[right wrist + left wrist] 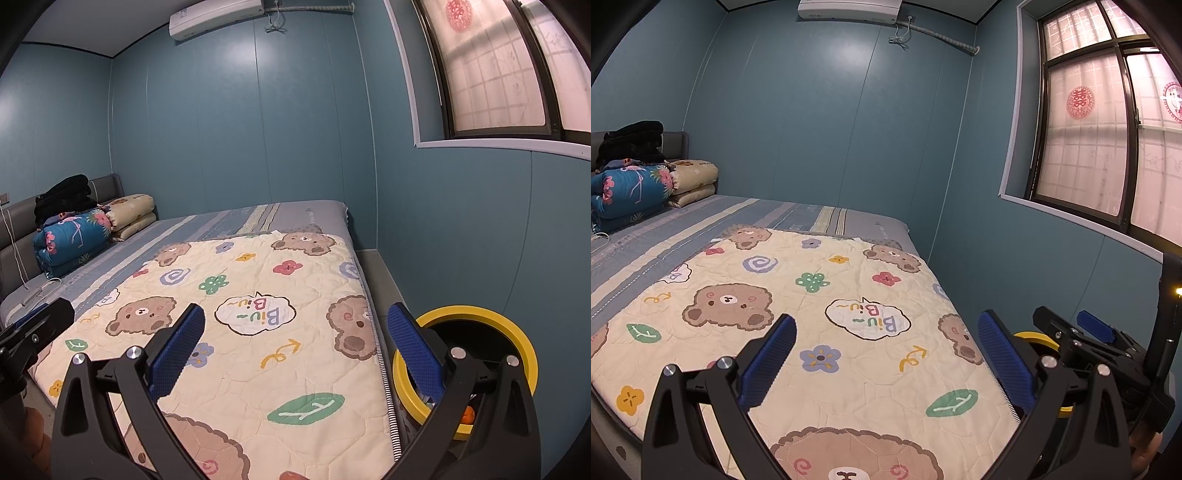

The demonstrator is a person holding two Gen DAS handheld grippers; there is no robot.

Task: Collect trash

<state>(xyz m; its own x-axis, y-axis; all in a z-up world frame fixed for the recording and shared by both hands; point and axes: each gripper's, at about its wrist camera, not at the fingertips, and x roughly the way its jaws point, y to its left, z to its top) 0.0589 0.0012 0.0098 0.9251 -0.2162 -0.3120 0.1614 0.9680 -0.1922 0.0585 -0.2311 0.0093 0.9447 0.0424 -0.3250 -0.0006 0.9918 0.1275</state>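
Observation:
A round bin with a yellow rim (480, 314) stands on the floor between the bed and the blue wall; something small and orange (467, 415) lies inside it. My right gripper (296, 314) is open and holds nothing, its right finger over the bin's left rim. My left gripper (888, 325) is also open with nothing in it, above the cream bear-print quilt (849, 295). In the left wrist view the bin (1032, 336) shows partly behind the right gripper's fingers (1095, 328). I see no loose trash on the quilt.
Folded quilts (74, 236) and dark clothes (66, 195) are stacked by the grey headboard. A white cable (40, 288) lies on the striped sheet. The blue wall and a window (1108, 140) border the bed's right side, with a narrow floor strip (376, 266) between.

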